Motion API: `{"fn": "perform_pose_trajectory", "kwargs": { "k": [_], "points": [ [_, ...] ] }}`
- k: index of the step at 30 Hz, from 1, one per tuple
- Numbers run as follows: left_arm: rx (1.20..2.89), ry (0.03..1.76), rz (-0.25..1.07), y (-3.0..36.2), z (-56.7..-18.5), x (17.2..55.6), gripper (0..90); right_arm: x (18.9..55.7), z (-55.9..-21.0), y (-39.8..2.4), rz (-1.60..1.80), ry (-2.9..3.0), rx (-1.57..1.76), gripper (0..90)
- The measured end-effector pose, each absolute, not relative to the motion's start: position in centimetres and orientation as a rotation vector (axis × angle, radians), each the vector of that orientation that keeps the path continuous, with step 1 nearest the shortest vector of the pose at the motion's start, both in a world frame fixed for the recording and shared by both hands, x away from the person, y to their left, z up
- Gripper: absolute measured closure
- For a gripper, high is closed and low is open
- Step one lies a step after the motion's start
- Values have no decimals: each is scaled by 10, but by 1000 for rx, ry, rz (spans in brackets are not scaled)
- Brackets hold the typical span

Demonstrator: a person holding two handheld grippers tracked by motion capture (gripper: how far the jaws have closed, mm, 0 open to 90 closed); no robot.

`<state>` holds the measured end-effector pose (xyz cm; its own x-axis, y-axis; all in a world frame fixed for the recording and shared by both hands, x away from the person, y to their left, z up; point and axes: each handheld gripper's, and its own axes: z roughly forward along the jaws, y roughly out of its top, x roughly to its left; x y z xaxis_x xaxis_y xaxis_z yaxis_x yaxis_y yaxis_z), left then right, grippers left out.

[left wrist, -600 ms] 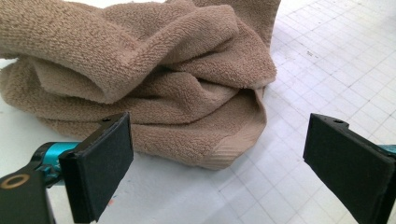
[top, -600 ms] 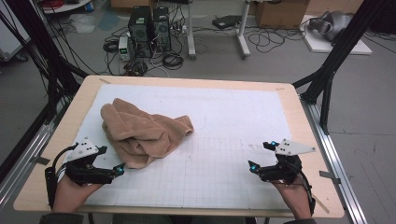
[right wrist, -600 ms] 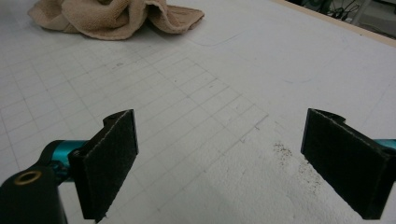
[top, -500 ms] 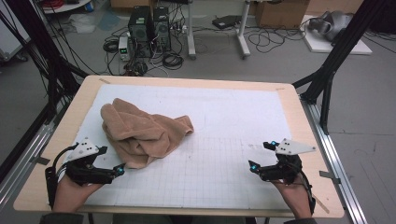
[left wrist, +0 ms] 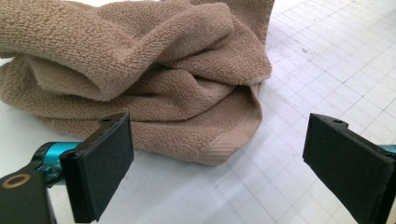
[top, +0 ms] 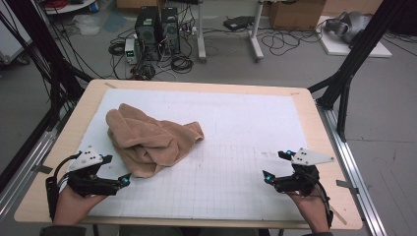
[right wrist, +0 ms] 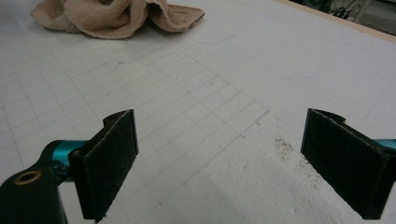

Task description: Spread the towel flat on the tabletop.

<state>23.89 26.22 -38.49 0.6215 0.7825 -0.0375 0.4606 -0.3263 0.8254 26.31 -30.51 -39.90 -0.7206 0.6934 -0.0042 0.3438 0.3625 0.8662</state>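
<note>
Crumpled tan terry-cloth towel [top: 147,137] lies bunched in the left half of the high view, on the white gridded mat [top: 236,147] that covers most of the pale wooden worktop [top: 314,118]. Its folds pile toward the upper left of the heap, one corner trails out to the right toward the middle of the mat, and its lowest rounded edge points to the lower left of the frame. The left gripper [top: 126,180], held in a hand [top: 74,204] at the lower left, sits low over the mat with its jaws spread wide and nothing between them; its tips are just beside that lowest towel edge, not touching it. In the left gripper view the towel [left wrist: 140,79] fills the upper left, its hemmed corner hanging between the two black pads [left wrist: 105,163] but farther off, with bare mat under the jaws. The right gripper [top: 275,167], in the other hand [top: 312,209] at the lower right of the high view, is also wide open and empty, well apart from the towel. In the right gripper view the towel [right wrist: 112,16] is small at the upper left, and open gridded mat stretches ahead. The whole right half of the mat is bare, and a strip of wood borders it on every side.
</note>
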Motion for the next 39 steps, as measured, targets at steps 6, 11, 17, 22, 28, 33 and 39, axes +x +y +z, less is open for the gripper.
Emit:
{"fn": "perform_pose_trajectory", "kwargs": {
  "k": [6,11,17,22,28,33,39],
  "points": [
    [1973,976,476,264,-384,237,92,261,-398,-305,1299,2259,904,101],
    [1971,975,465,265,-385,237,98,261,-398,-304,1297,2266,894,101],
    [1962,991,453,260,-385,250,125,261,-398,-301,1291,2273,884,101],
    [1981,977,412,247,-390,272,163,262,-398,-296,1285,2288,862,101],
    [2011,1028,386,240,-405,293,243,263,-397,-296,1284,2290,863,101],
    [2119,1060,382,232,-419,306,395,264,-399,-294,1284,2300,857,101],
    [2210,1051,496,222,-429,309,636,264,-401,-291,1282,2307,842,101]
  ]
}}
